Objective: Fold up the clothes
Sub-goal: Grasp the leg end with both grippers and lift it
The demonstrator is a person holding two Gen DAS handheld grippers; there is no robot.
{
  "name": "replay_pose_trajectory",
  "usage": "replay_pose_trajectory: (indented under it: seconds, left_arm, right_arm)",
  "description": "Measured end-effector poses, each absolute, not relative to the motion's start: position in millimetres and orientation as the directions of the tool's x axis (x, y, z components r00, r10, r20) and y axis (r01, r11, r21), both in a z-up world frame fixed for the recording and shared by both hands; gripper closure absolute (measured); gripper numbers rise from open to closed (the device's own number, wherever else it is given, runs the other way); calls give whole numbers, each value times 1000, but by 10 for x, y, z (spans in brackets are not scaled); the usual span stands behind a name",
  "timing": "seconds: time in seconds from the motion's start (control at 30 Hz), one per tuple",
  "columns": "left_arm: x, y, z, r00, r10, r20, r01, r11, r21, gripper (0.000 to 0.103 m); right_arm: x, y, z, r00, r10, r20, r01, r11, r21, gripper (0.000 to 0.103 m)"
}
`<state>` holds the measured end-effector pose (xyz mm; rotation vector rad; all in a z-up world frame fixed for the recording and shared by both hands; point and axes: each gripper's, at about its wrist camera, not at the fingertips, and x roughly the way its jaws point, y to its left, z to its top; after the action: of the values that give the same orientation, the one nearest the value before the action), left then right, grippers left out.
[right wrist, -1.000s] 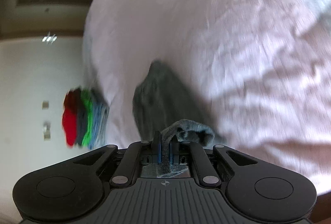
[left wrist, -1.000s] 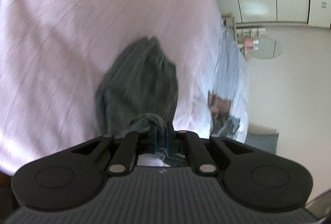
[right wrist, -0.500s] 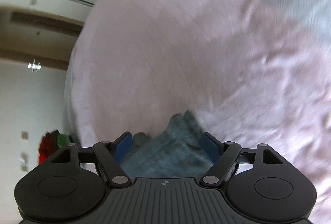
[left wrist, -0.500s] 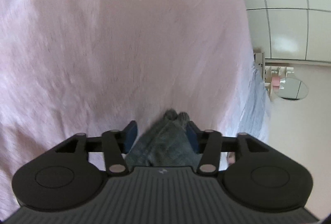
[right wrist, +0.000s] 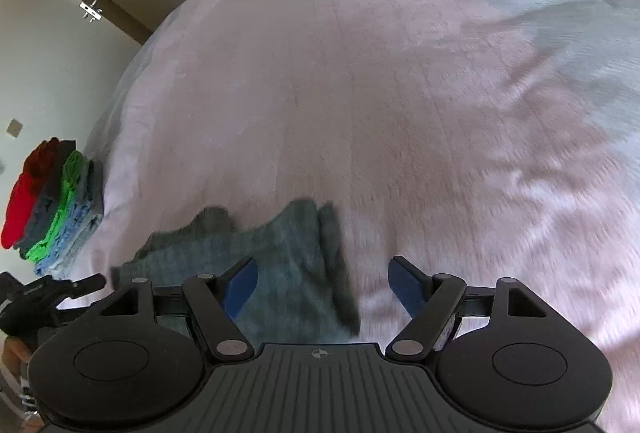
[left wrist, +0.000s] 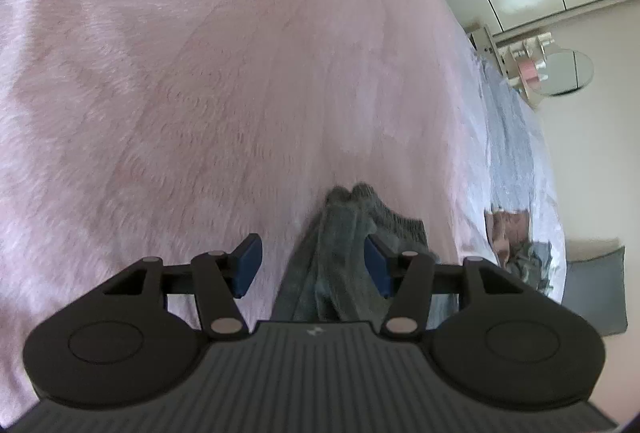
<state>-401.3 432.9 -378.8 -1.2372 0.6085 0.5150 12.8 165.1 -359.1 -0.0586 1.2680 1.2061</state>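
A dark grey knitted garment [left wrist: 340,245] lies bunched on the pink blanket [left wrist: 200,93]. In the left wrist view it runs up between the fingers of my left gripper [left wrist: 313,267], which is open; the right blue pad [left wrist: 378,267] is close against the cloth and the left pad stands clear of it. In the right wrist view the same garment [right wrist: 280,257] lies flat, with its right edge between the spread fingers of my right gripper [right wrist: 324,285], open and not pressing on it.
A stack of folded clothes [right wrist: 52,201] in red, grey, green and blue sits at the bed's left edge. A loose pile of clothes [left wrist: 516,245] lies at the right edge, by a grey cushion [left wrist: 596,293]. A hand [right wrist: 12,349] with black hardware shows at lower left.
A second ago both grippers were shut on the hanging grey garment. Both have opened and come down toward the bed, and the garment now lies on the blanket.
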Motion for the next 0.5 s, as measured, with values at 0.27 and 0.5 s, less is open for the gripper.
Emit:
replay_pose_trajectory:
  seconds: [0.27, 0.5]
  left_arm:
    - [-3957, 4380, -3878, 776, 13, -630, -613, 249, -750, 95]
    - [-3945, 4395, -3559, 775, 84, -626, -598, 416, -685, 99]
  right_arm:
    - [165, 1783, -3676, -251, 662, -707, -697, 383, 606, 97]
    - [215, 1610, -3343, -176, 743, -646, -721, 349, 599, 98]
